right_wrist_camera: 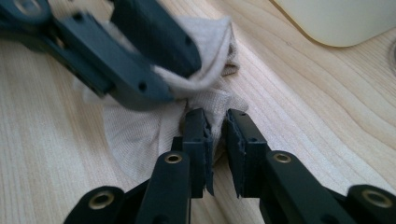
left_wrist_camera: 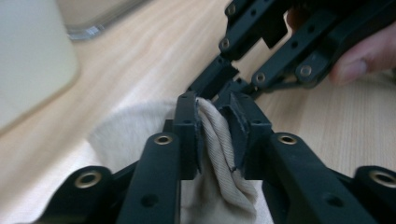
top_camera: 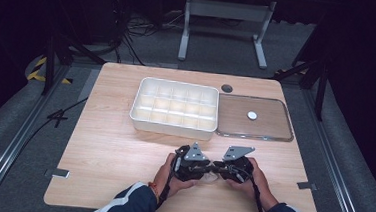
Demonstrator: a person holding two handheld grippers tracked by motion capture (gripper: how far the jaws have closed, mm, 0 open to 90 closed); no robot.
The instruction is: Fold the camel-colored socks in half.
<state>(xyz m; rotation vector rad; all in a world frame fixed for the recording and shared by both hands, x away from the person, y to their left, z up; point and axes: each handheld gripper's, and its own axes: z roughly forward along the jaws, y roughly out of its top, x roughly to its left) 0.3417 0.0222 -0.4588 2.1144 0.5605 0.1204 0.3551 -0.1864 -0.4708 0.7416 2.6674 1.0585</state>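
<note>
Divided tray (top_camera: 175,108): sitting white on the wooden table (top_camera: 108,145), toward the far side, its compartments lying bare.
Clear lid (top_camera: 255,119): lying flat just right of the tray, edges nearly touching, a small white disc (top_camera: 252,115) resting on it.
Dark round spot (top_camera: 227,88): showing near the far edge.
Metal stand (top_camera: 226,18): standing on the floor beyond.

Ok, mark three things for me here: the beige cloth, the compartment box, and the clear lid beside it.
beige cloth (left_wrist_camera: 219,135): left gripper view, ribbed fold pinched between the jaws.
compartment box (top_camera: 174,130): high view, near outer wall.
clear lid (top_camera: 270,123): high view, bare flat panel right of the white knob.
</note>
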